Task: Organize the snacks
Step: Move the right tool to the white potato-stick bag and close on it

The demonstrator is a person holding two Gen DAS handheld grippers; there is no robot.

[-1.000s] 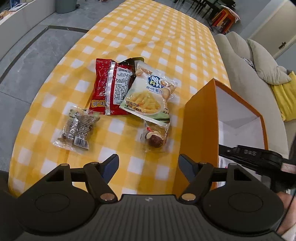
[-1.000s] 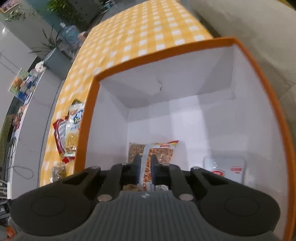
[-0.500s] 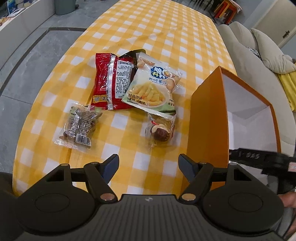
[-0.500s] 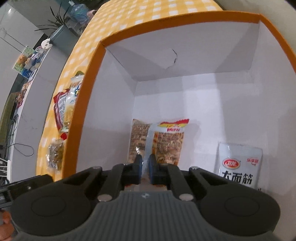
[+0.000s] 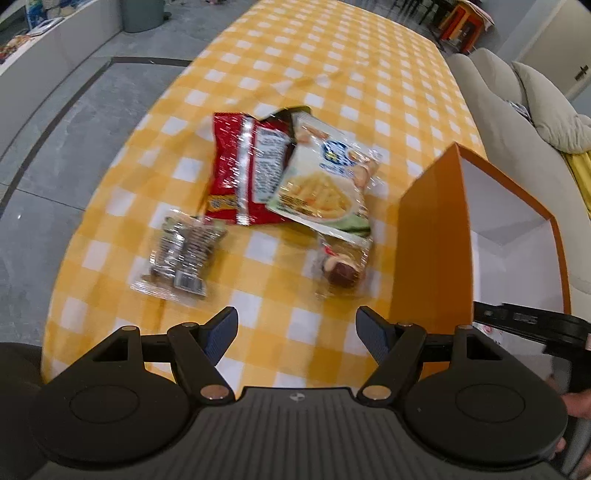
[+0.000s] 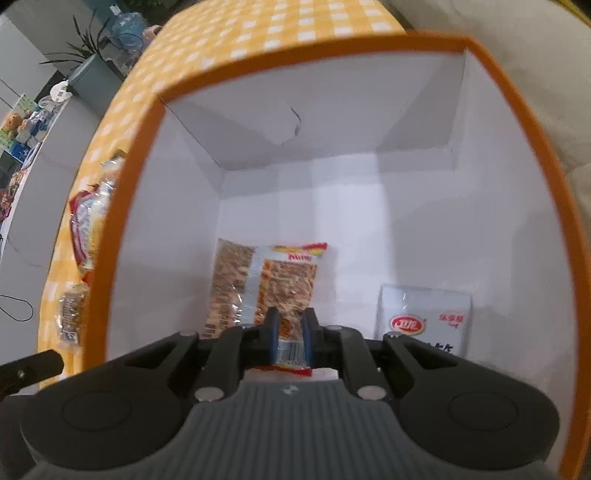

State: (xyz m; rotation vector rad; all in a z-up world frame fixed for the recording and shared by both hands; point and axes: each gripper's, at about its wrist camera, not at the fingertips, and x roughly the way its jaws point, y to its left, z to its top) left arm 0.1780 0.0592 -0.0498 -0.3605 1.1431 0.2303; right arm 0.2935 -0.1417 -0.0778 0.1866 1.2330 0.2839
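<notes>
My right gripper [image 6: 290,326] reaches down into the orange box [image 6: 122,206], which is white inside. Its jaws are opening, and the lower end of a brown nut-snack packet [image 6: 266,284] lies between them without being pinched. A white packet [image 6: 424,317] lies on the box floor to the right. My left gripper [image 5: 297,332] hangs open and empty above the yellow checked table [image 5: 295,74]. Ahead of it lie a red packet [image 5: 243,173], a pale fries packet [image 5: 325,184], a clear packet of dark snacks [image 5: 184,254] and a small clear packet [image 5: 343,266]. The orange box [image 5: 432,251] stands at the right.
A beige sofa [image 5: 517,129] with cushions runs along the table's right side. Grey floor [image 5: 55,147] lies left of the table. The far half of the tablecloth carries no packets. Plants and a water bottle [image 6: 125,22] stand beyond the table's far end.
The right jaws have parted from the nut-snack packet, which now rests against the box floor. The left gripper stays open over the loose packets.
</notes>
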